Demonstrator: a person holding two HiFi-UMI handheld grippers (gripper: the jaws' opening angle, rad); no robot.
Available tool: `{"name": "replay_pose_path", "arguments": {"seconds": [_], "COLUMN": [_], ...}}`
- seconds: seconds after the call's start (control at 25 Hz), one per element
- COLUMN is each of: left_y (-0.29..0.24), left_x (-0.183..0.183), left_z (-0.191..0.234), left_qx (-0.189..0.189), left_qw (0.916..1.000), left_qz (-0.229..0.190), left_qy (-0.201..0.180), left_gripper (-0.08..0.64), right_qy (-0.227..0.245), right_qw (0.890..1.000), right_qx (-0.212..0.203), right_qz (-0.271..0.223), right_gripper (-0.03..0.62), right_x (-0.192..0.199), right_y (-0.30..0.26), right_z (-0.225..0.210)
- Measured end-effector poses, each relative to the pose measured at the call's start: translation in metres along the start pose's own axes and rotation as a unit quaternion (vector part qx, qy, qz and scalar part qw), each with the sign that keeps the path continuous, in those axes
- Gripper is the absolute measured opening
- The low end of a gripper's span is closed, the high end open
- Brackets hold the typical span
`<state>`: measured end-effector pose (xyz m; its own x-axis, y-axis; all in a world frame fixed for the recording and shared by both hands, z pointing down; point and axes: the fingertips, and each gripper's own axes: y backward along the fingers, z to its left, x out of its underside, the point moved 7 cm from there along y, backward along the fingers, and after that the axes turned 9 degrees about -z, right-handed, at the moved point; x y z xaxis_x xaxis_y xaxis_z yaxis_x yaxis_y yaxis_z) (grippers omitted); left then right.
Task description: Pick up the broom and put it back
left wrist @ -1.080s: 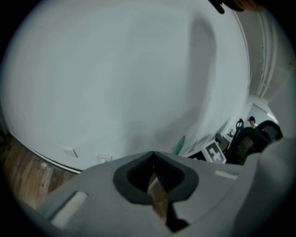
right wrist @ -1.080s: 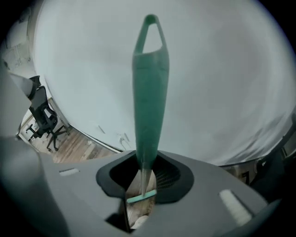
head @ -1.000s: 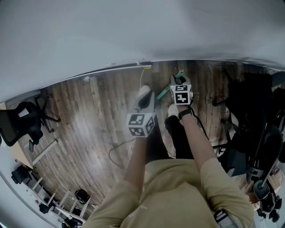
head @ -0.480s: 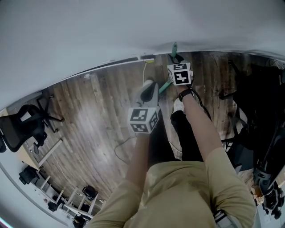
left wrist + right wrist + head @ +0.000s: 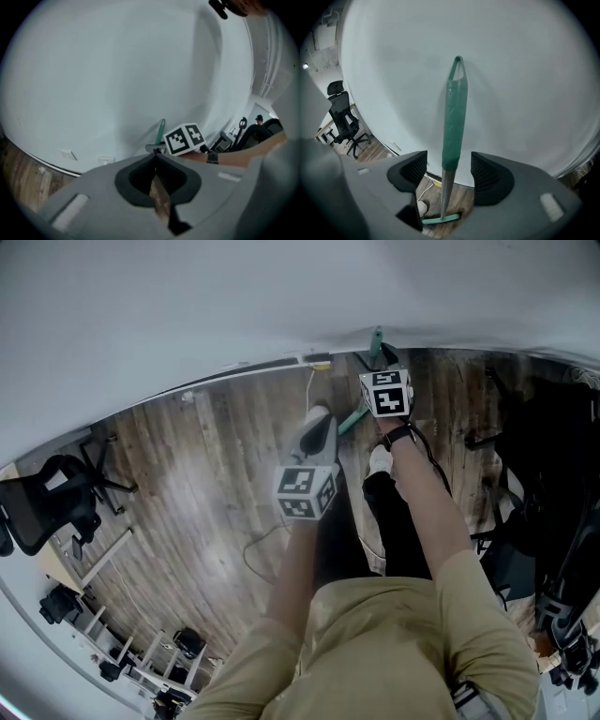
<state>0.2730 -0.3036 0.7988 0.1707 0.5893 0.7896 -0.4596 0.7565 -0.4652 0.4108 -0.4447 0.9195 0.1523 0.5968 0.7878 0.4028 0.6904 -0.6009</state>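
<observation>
The broom [image 5: 454, 117] stands nearly upright against the white wall [image 5: 525, 84], with a green grip, a metal shaft and a green head [image 5: 440, 219] on the wood floor. My right gripper [image 5: 449, 166] is open. Its jaws have just been opening, and the shaft runs between them without touching either pad. In the head view the right gripper [image 5: 381, 360] is at the wall, where the broom's [image 5: 377, 339] handle top pokes up beyond it. My left gripper [image 5: 315, 418] hangs lower and to the left, shut on nothing. In the left gripper view the left gripper [image 5: 156, 157] points toward the broom [image 5: 161, 131].
A black office chair [image 5: 37, 507] stands at the far left. A white cable [image 5: 258, 554] lies on the floor and runs to a wall socket [image 5: 317, 360]. Dark stands and gear [image 5: 548, 474] crowd the right side. The person's shoe [image 5: 380, 460] is just below the broom.
The right gripper has moved toward the wall with the broom, whose handle top now shows against the wall. The left gripper has barely shifted.
</observation>
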Motion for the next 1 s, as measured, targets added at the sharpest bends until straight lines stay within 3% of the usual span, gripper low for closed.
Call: {"name": "replay_pose_path", "arguments": {"seconds": [0.16, 0.32, 0.52, 0.84, 0.92, 1.0], "left_y": [0.007, 0.021, 0.049, 0.085, 0.094, 0.103], "left_x": [-0.01, -0.028, -0.063, -0.142, -0.158, -0.173], "left_z": [0.002, -0.009, -0.044, -0.116, -0.143, -0.167], "left_qx": [-0.005, -0.009, -0.002, 0.032, 0.042, 0.051], "left_qw": [1.0, 0.9997, 0.9986, 0.9914, 0.9873, 0.9823], "left_qz": [-0.004, -0.02, -0.048, -0.125, -0.145, -0.163], "left_qy": [0.0, 0.014, 0.02, -0.025, -0.051, -0.077], "left_gripper": [0.0, 0.0, 0.0, 0.0, 0.0, 0.0], "right_qy": [-0.017, 0.024, 0.014, -0.006, -0.02, -0.052], "right_qw": [1.0, 0.999, 0.997, 0.986, 0.982, 0.975], "right_qx": [0.018, 0.034, 0.029, 0.035, 0.019, -0.024], "right_qz": [0.001, -0.009, -0.065, -0.162, -0.187, -0.215], "right_gripper": [0.325, 0.32, 0.217, 0.022, 0.008, 0.006], "right_x": [-0.003, -0.016, -0.062, -0.144, -0.159, -0.177], "right_y": [0.025, 0.082, 0.173, 0.3, 0.332, 0.362], "right_z": [0.002, 0.01, 0.03, 0.037, 0.038, 0.039]}}
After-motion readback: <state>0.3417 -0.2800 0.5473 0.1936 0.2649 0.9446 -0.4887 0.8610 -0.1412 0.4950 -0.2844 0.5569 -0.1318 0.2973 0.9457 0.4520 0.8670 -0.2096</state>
